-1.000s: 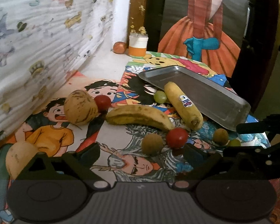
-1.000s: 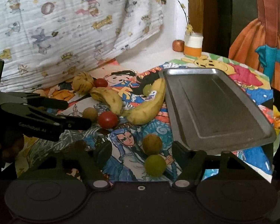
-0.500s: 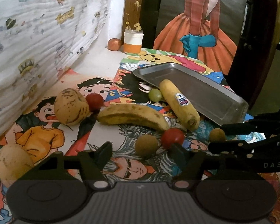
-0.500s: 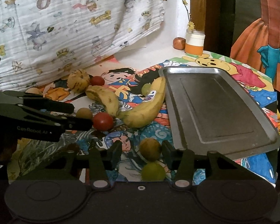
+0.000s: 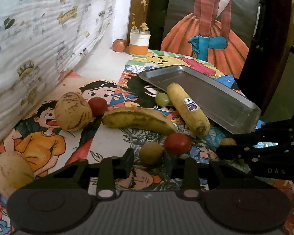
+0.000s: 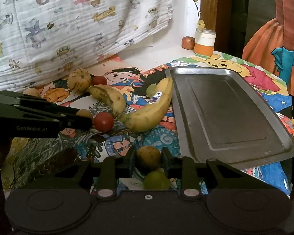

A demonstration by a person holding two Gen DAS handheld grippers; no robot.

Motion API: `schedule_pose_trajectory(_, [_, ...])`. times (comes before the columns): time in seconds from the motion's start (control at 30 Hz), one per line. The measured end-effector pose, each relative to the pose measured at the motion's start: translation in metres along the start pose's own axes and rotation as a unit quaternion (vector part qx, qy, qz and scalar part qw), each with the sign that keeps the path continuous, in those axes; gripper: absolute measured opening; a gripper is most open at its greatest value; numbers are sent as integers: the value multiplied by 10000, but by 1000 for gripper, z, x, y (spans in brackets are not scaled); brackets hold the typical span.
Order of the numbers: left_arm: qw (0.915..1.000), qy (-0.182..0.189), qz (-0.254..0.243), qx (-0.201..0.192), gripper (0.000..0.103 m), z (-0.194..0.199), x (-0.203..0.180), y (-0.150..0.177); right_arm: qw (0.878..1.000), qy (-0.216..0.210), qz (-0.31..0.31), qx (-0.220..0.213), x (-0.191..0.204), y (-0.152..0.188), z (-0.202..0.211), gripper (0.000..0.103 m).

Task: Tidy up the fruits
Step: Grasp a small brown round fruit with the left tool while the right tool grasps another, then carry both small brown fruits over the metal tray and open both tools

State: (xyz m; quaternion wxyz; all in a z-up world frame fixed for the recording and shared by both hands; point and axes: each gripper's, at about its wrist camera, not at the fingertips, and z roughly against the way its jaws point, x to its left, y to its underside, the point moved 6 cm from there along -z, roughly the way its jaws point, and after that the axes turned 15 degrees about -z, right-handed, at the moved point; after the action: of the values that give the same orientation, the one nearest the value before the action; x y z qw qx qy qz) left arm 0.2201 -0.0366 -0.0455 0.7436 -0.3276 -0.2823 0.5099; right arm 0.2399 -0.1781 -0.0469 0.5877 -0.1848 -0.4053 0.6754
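2 bananas (image 5: pixel 139 120), 2 tomatoes (image 5: pixel 177 144)
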Motion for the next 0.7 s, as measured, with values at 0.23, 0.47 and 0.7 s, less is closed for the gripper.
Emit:
schedule_pose_trajectory(0.23, [10000, -26, 37, 19, 29, 4, -5, -1, 9993, -312, -186, -32, -1, -5, 11, 30])
schedule_pose_trajectory(0.47, [9997, -92, 174, -175, 29, 16, -8, -24, 9946, -807, -601, -263, -16, -43, 36, 30])
schedule_pose_trajectory(0.7, [9972, -93, 480, -568, 29, 7, 0, -85, 9908, -906, -806, -600, -46, -111, 39, 30])
